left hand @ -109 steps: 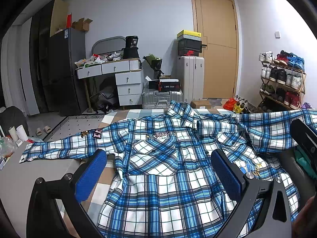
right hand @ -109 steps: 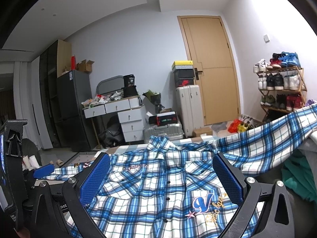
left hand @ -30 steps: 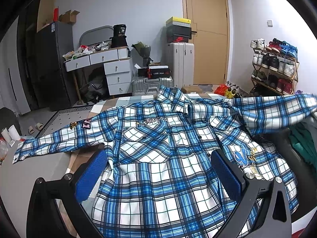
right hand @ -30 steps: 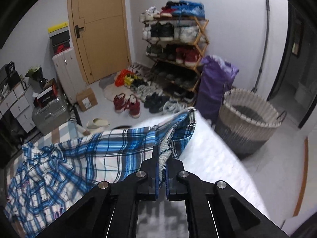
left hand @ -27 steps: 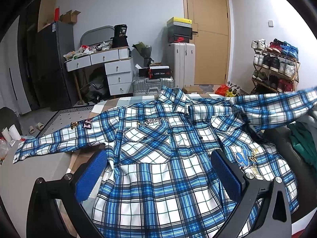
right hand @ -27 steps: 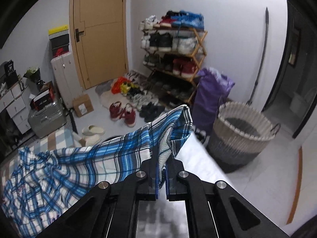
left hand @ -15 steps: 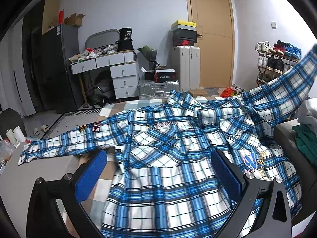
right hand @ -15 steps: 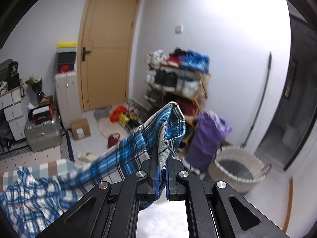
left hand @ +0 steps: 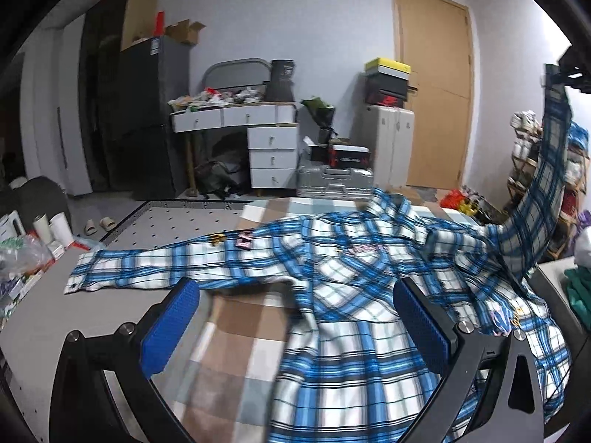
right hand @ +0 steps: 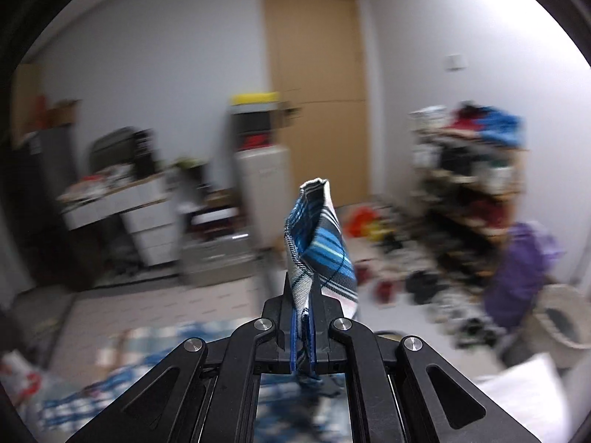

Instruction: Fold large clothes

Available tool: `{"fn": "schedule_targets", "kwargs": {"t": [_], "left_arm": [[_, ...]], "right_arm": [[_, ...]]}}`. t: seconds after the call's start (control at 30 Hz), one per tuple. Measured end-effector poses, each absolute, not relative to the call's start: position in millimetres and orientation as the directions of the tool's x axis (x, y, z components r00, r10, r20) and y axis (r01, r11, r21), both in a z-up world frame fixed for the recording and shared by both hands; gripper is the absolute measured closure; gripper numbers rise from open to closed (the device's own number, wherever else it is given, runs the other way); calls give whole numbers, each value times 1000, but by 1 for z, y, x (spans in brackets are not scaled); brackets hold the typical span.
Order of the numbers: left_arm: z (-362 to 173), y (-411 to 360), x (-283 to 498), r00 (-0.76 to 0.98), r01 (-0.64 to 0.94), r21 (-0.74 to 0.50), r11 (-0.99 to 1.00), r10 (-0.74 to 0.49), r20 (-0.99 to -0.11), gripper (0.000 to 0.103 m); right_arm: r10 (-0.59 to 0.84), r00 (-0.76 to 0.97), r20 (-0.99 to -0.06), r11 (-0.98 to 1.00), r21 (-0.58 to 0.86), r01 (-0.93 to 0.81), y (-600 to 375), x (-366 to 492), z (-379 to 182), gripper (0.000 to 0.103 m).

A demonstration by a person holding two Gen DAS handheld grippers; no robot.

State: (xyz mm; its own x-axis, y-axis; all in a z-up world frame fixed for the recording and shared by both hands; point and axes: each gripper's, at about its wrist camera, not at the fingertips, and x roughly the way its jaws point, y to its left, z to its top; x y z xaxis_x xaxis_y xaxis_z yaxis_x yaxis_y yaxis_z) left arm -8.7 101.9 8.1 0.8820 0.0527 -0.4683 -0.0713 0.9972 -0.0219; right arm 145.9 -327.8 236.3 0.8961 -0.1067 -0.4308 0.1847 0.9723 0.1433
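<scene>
Blue-and-white plaid button-up shirt [left hand: 354, 295] lies spread face-up on the checkered bed [left hand: 236, 336], one sleeve [left hand: 543, 184] raised high, cuff pinched in the closed right claw [right hand: 303, 317]; left claw [left hand: 295, 328] hovers above, spread wide, empty.

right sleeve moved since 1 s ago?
Yes. The right sleeve has gone up: it lay below the shoe rack, now it rises past it in the right claw.
</scene>
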Motion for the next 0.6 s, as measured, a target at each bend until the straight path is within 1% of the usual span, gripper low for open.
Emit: {"fn": "schedule_targets", "kwargs": {"t": [0.13, 0.17, 0.2, 0.3, 0.37, 0.43, 0.6], "left_arm": [[10, 123, -8, 879, -110, -65, 992, 67, -471, 1], [10, 127, -8, 880, -120, -75, 990, 71, -470, 1], [10, 130, -8, 880, -129, -81, 988, 76, -468, 1], [11, 139, -10, 884, -146, -91, 985, 88, -459, 1], [11, 143, -11, 885, -151, -95, 984, 92, -456, 1], [10, 147, -11, 886, -154, -102, 983, 92, -454, 1], [8, 153, -9, 886, -170, -90, 981, 112, -450, 1]], "right_arm": [[101, 897, -430, 985, 170, -29, -234, 175, 220, 99], [165, 882, -442, 980, 173, -97, -203, 186, 209, 99], [193, 871, -451, 977, 170, -129, -185, 192, 201, 99], [312, 797, -518, 949, 210, -235, -122, 217, 149, 99], [358, 744, -564, 933, 234, -272, -88, 231, 112, 99], [394, 673, -626, 919, 255, -300, -57, 247, 63, 99], [423, 518, -744, 899, 273, -341, -3, 262, -45, 99]]}}
